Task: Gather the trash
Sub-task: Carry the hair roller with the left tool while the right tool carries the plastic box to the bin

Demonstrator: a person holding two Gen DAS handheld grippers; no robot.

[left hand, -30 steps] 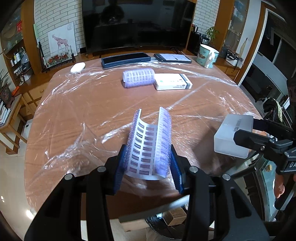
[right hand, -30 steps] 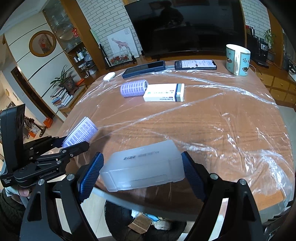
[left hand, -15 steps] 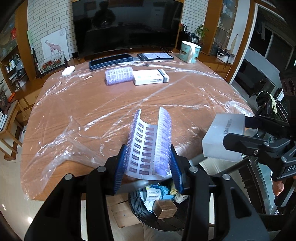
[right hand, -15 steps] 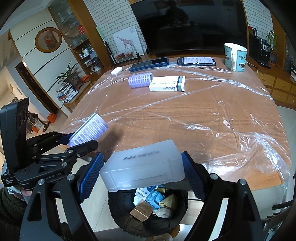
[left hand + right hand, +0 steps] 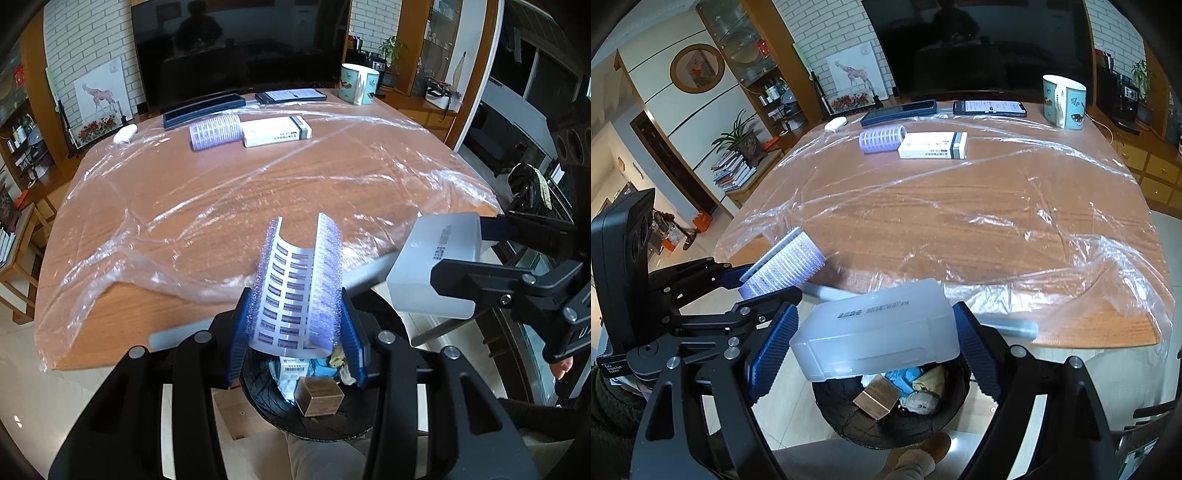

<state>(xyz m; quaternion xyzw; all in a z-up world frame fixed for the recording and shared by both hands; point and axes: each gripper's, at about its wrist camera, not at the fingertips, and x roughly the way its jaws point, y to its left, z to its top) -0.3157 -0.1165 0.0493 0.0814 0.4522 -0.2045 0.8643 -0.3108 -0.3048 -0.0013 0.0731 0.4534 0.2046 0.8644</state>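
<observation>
The left gripper (image 5: 297,325) is pinching a split purple hair roller (image 5: 299,284), long axis pointing toward twelve o'clock. The right gripper (image 5: 875,345) is clamping a translucent plastic box (image 5: 875,332) crosswise. Both are hanging over the black bin (image 5: 849,417), at six o'clock from the table (image 5: 960,206).

A mug (image 5: 1065,101) stood at the table's (image 5: 960,206) far right corner; a phone (image 5: 989,108) lay along its far edge.
</observation>
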